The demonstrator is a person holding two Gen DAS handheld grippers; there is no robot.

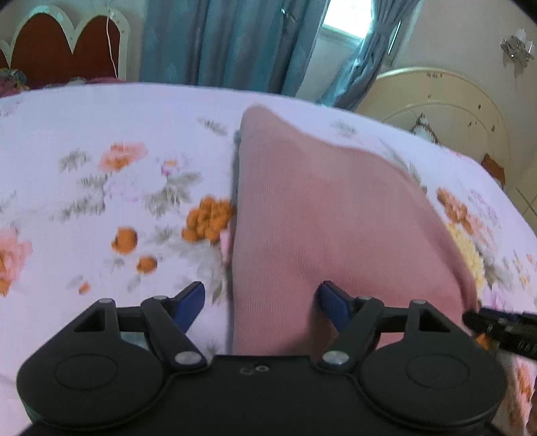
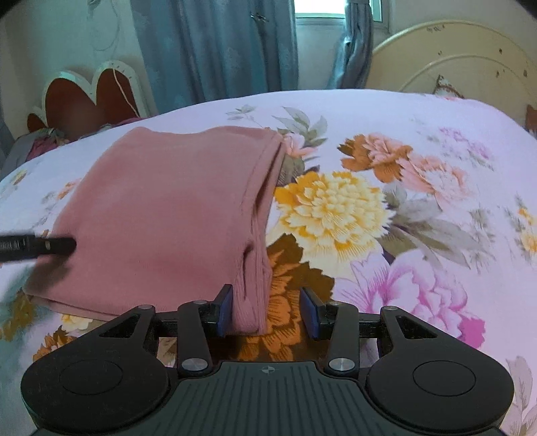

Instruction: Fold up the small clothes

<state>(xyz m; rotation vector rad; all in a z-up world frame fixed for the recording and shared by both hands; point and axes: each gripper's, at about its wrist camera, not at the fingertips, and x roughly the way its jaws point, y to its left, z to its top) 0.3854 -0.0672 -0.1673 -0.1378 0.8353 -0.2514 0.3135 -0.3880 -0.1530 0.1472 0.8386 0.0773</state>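
A folded pink garment (image 1: 322, 214) lies flat on the floral bedsheet (image 1: 100, 201). My left gripper (image 1: 261, 303) is open, its blue pads apart over the garment's near left edge. In the right wrist view the same garment (image 2: 161, 208) lies to the left. My right gripper (image 2: 266, 310) is open, and the garment's near right corner lies between its pads, against the left pad (image 2: 225, 310). The right gripper's tip shows at the left wrist view's right edge (image 1: 500, 330). The left gripper's tip shows in the right wrist view (image 2: 37, 246), at the garment's left edge.
The bed has a cream headboard (image 2: 463, 57) at the far right. Blue curtains (image 2: 218, 47) and a window (image 2: 319, 20) stand behind the bed. A red and white scalloped board (image 2: 87, 97) and a pile of clothes (image 2: 40, 144) are at the far left.
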